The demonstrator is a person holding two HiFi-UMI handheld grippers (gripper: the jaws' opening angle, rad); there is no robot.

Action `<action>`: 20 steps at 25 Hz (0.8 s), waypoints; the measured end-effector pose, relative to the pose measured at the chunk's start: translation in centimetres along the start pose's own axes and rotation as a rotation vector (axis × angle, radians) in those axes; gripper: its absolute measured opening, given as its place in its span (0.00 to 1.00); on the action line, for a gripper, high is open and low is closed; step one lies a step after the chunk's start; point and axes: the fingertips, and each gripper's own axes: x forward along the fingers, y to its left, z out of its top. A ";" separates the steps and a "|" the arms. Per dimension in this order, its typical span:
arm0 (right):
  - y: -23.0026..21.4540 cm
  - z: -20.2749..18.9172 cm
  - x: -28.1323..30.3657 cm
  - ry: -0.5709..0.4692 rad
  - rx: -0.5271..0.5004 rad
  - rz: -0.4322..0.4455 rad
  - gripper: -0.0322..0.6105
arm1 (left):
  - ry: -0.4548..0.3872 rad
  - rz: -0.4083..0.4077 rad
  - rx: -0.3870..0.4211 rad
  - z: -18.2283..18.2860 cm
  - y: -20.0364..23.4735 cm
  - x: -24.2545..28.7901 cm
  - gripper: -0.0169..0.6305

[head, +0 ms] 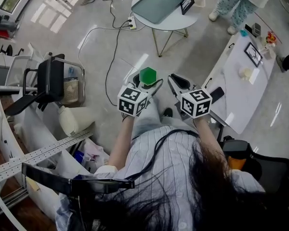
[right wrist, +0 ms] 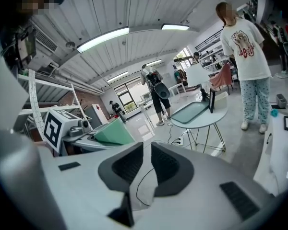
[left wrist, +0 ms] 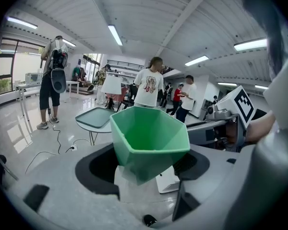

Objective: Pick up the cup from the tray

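A green faceted cup (head: 147, 75) is held in the air over the floor, with my left gripper (head: 147, 82) shut on its lower part. In the left gripper view the cup (left wrist: 151, 138) stands upright between the two dark pads, mouth up and empty. The grey-green tray (head: 156, 4) lies empty on a round white table (head: 176, 22) well ahead; it also shows as tray (left wrist: 97, 117) and tray (right wrist: 194, 111). My right gripper (head: 175, 82) hangs beside the left one, shut with nothing in it. Its jaws (right wrist: 147, 163) nearly touch, and the cup (right wrist: 113, 132) sits to its left.
A framed picture (head: 187, 2) stands on the round table's rim. A power strip (head: 131, 23) with cables lies on the floor below. A long white table (head: 241, 88) with small items runs at the right. A black chair (head: 50, 81) and shelving are left. People stand beyond.
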 end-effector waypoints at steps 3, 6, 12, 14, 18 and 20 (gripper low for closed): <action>0.4 -0.8 -1.3 0.002 -0.005 0.009 0.16 | 0.002 0.002 0.007 -0.5 -1.4 -0.4 0.55; 0.9 -1.4 -2.3 0.002 -0.010 0.018 0.16 | -0.001 0.003 0.007 -1.0 -2.5 -1.0 0.55; 1.7 -2.3 -3.6 -0.010 -0.004 0.024 0.16 | 0.004 0.000 0.014 -1.7 -3.8 -1.8 0.55; 1.8 -2.5 -3.8 -0.012 -0.005 0.026 0.16 | 0.004 0.002 0.018 -1.9 -3.9 -2.0 0.55; 2.0 -2.8 -3.9 -0.011 -0.013 0.031 0.16 | 0.004 0.006 0.018 -2.2 -3.9 -2.1 0.55; 2.0 -2.8 -4.0 -0.010 -0.017 0.032 0.16 | 0.004 0.008 0.018 -2.2 -4.0 -2.1 0.55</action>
